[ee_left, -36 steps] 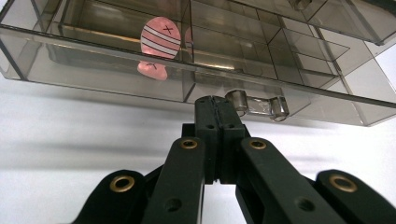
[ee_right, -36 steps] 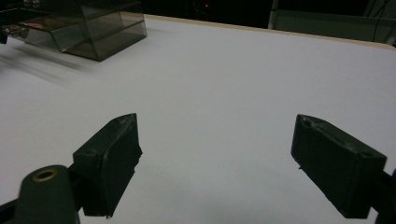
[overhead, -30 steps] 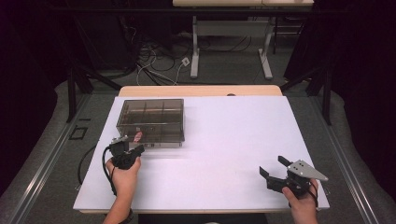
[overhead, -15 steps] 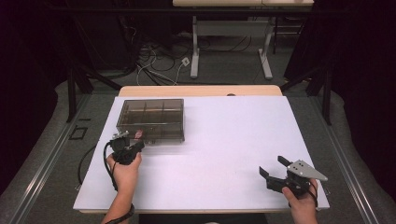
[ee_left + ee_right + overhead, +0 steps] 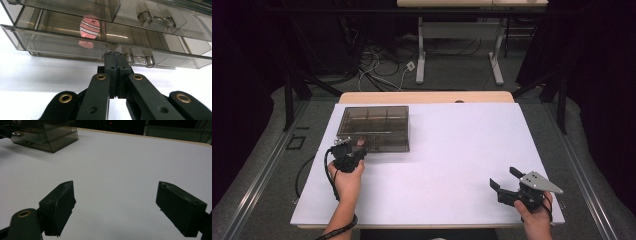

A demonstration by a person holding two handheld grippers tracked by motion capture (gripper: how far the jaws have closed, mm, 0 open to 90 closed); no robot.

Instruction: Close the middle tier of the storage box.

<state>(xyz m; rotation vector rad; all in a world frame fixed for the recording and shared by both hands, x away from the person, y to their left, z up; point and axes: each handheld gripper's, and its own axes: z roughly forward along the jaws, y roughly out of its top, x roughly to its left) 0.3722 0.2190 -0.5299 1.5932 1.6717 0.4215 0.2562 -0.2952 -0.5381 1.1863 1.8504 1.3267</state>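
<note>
Smoky transparent organiser box (image 5: 374, 127) sat on the far left part of the white table (image 5: 452, 150), its lid down, with dividers visible through the top in the high view. That view placed the left gripper (image 5: 353, 156) right at the box's near front edge, held in the person's left hand (image 5: 346, 180), while the right gripper (image 5: 507, 184) rested well apart near the table's near right corner.

The left gripper view gave what the high view could not: the two black jaws were pressed fully together, their tips touching the front lip of the box just beside its clear latch (image 5: 138, 59), with nothing seen between the pads. Whether the tips pinched any edge of the lip could not be told. It also revealed a pink round sticker (image 5: 90, 28) inside the box, crossed by white stripes and marked with a small black "x" near its top; a fainter pink reflection lay below it. No other writing or brand could be read anywhere.

The right gripper view showed its own jaws standing wide apart over bare table, holding nothing, with the box far off at the upper left.
</note>
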